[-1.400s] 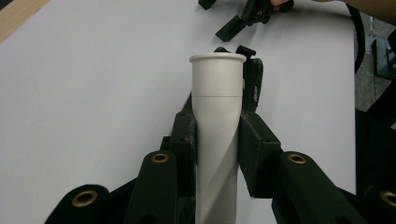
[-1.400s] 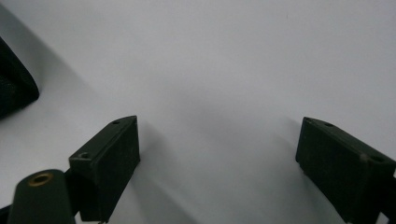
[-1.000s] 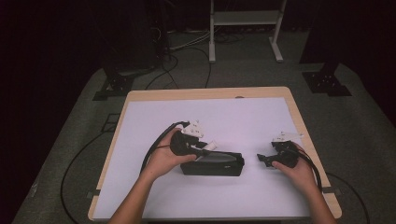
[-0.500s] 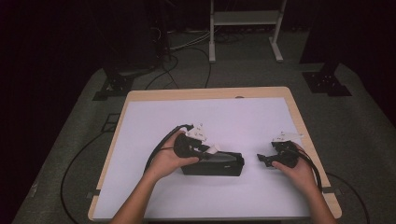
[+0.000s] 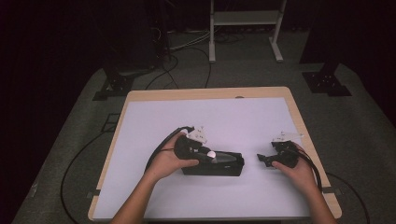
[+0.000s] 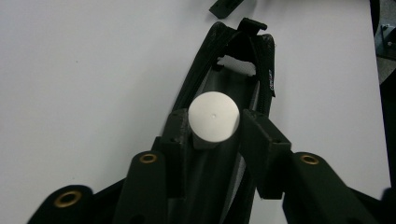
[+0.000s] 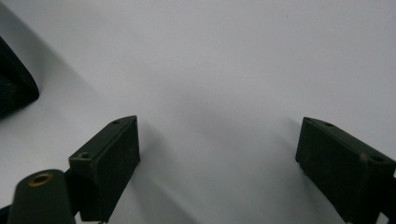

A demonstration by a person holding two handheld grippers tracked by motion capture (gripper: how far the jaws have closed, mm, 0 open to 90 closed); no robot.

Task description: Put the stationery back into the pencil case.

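Left gripper view: left claw (image 6: pixel 212 140) holds a white cylinder (image 6: pixel 214 116) between its pads over the open black zip case (image 6: pixel 243 70), jaws just easing apart; likely placing it inside, so next comes full release and withdrawal. High view: case (image 5: pixel 219 165) lies near-centre on the bench (image 5: pixel 140 140); right claw (image 5: pixel 262 158) spread, empty, resting right. Versus the earlier frame, the cylinder sits farther right over the case.

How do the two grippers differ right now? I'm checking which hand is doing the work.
The left gripper has a white cylinder between its jaws, over the open black case; the right gripper holds nothing. The left jaws stand narrow and have just been opening; the right jaws are spread wide. The left is at the case; the right rests apart on the white table. Both have black jaws.
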